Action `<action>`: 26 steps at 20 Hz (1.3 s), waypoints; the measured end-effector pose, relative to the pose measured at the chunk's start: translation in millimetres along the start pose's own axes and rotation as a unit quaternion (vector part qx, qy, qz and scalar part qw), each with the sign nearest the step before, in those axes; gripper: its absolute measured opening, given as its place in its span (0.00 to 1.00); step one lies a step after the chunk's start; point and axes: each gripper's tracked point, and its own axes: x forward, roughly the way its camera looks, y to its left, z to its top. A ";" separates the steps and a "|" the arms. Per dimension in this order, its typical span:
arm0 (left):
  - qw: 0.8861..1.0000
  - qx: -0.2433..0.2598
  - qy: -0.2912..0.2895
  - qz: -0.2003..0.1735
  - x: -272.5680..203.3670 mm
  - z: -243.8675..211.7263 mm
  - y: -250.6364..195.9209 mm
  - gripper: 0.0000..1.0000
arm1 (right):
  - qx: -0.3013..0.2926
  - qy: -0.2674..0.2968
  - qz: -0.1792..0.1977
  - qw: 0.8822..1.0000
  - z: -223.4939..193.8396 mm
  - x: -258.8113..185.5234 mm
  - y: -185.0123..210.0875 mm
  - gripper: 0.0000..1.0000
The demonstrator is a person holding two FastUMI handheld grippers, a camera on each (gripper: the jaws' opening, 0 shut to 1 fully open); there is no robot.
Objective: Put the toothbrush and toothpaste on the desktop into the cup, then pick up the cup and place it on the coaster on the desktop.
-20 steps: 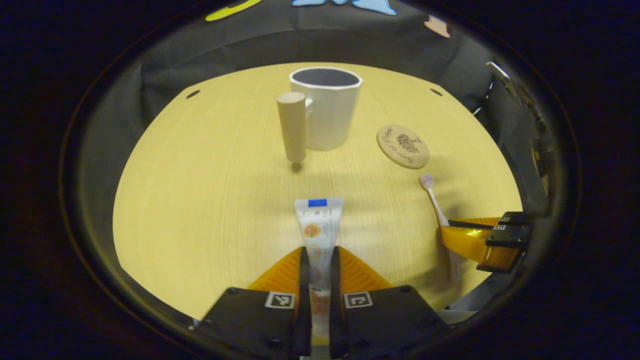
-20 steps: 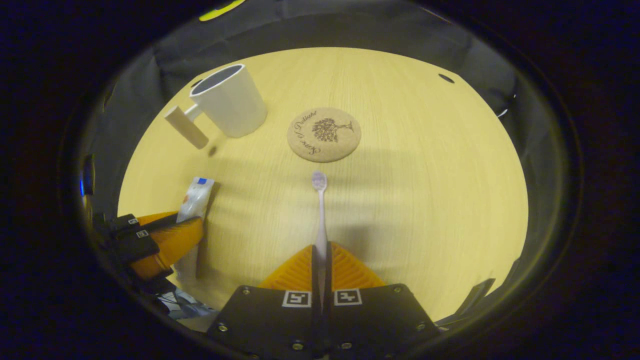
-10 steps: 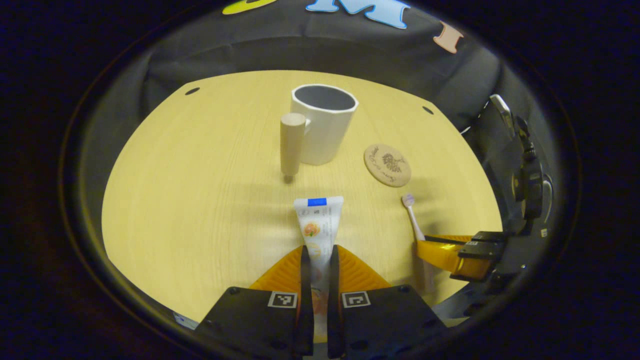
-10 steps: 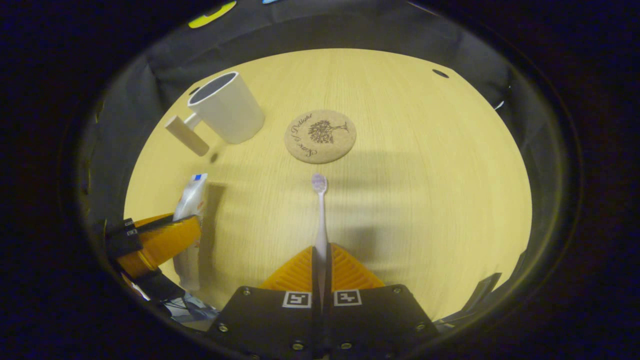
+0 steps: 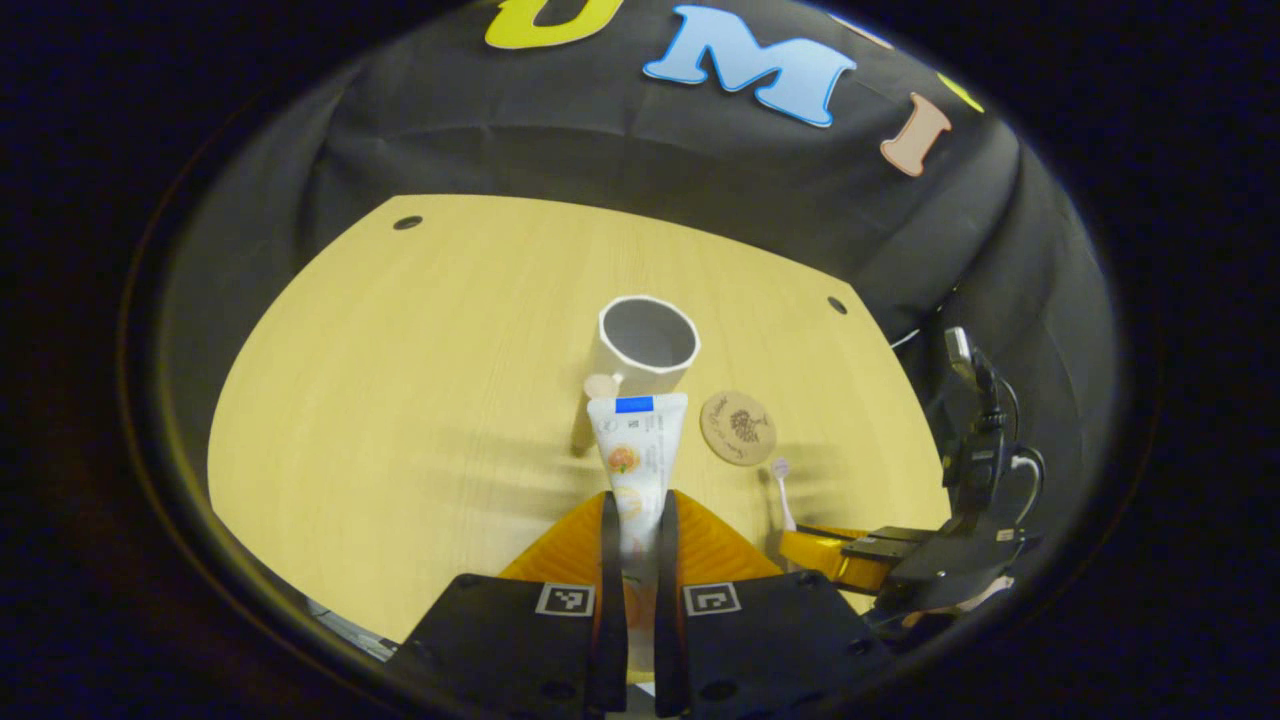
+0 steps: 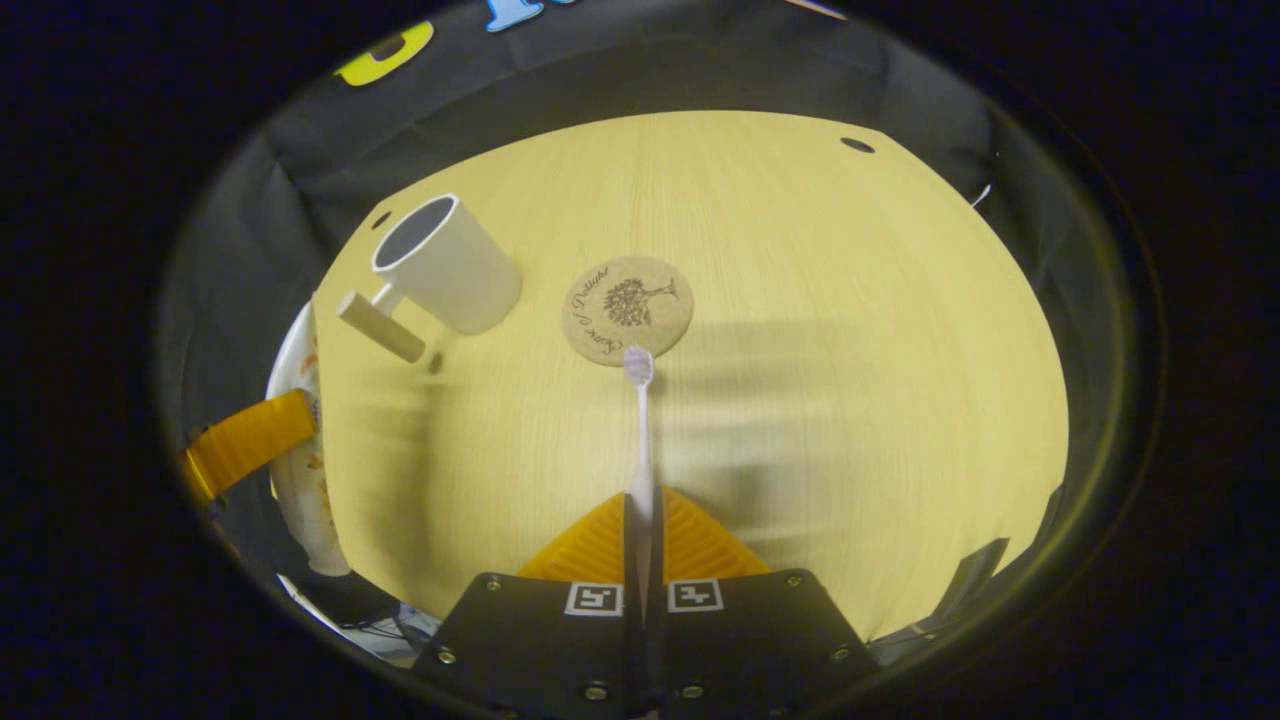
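In the left gripper view, the wooden desktop (image 5: pixel 400 360) spreads from the left. In the middle stands the white cup (image 5: pixel 646 350), upright and open, with its wooden handle (image 5: pixel 596 400) on the left side. Below it the left gripper (image 5: pixel 637 520) holds the toothpaste (image 5: pixel 636 450) between both orange fingers, lifted above the desktop. Just right of the cup lies the round coaster (image 5: pixel 738 427). Further right, the right gripper (image 5: pixel 830 545) carries the toothbrush (image 5: pixel 783 490).

In the right gripper view, an orange finger of the left gripper (image 6: pixel 245 445) shows at the left edge with the toothpaste (image 6: pixel 300 470). The cup (image 6: pixel 445 265) stands next, then the coaster (image 6: pixel 627 308) near it, not touching. In the centre the right gripper (image 6: pixel 640 530) is closed narrow on the toothbrush (image 6: pixel 640 430), whose head overlaps the coaster's near edge.
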 end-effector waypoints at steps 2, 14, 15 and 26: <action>1.000 -0.008 -0.015 -0.009 -1.1 20.9 -2.9 0.18 | 0.006 -0.005 0.003 1.000 5.0 -2.1 0.5 0.02; 0.996 0.043 -0.071 -0.043 27.8 108.1 5.2 0.18 | 0.051 -0.039 -0.005 0.998 32.5 -16.7 -10.3 0.02; 0.995 0.049 -0.073 -0.045 34.4 113.0 8.2 0.17 | 0.055 -0.042 -0.008 0.998 34.6 -18.7 -13.6 0.02; 0.985 0.115 -0.111 -0.065 104.1 161.1 25.8 0.18 | 0.087 -0.053 -0.031 0.994 41.0 -32.8 -34.6 0.02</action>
